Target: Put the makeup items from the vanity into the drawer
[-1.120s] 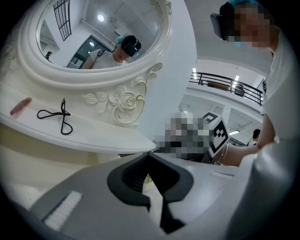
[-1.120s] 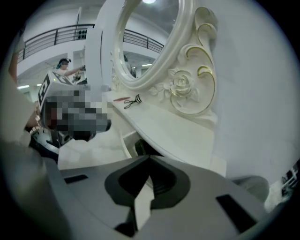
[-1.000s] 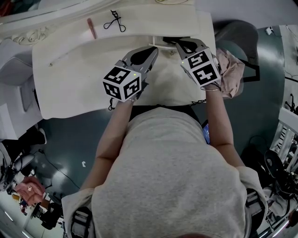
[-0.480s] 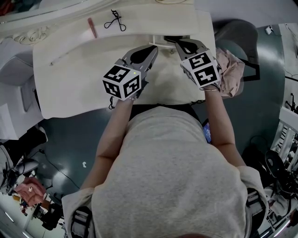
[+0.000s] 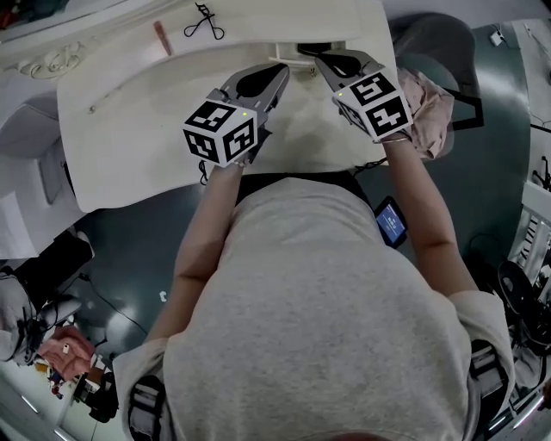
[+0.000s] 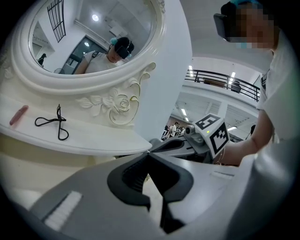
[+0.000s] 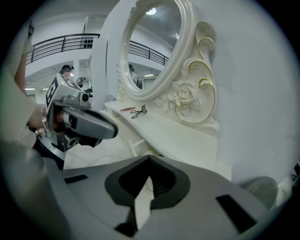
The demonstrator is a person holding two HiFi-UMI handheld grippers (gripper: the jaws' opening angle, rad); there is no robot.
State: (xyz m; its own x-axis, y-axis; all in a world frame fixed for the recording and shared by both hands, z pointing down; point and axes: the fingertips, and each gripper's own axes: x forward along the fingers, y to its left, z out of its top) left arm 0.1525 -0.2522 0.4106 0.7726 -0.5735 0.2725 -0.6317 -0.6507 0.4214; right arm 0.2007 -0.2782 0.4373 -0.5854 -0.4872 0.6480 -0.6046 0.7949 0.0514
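Observation:
On the white vanity (image 5: pixel 129 146) a black eyelash curler (image 5: pixel 202 19) and a reddish stick (image 5: pixel 160 38) lie on the raised back shelf. A thin pale stick (image 5: pixel 112 97) rests on the lower top. The curler (image 6: pixel 52 124) and the reddish stick (image 6: pixel 18 115) lie below the mirror. My left gripper (image 5: pixel 281 74) and right gripper (image 5: pixel 319 62) hover side by side near the shelf's right end, both shut and empty. A small drawer (image 5: pixel 303 52) there looks pulled out a little, with a dark gap behind its white front.
An oval mirror (image 6: pixel 93 37) in a carved white frame stands behind the shelf. A pink cloth (image 5: pixel 426 112) lies on a grey seat (image 5: pixel 435 52) right of the vanity. A device with a blue screen (image 5: pixel 392 222) hangs at the person's side. Clutter covers the floor at lower left.
Both grippers have shifted slightly toward the back of the vanity and the drawer. Their jaws stayed shut, and the makeup items have not moved.

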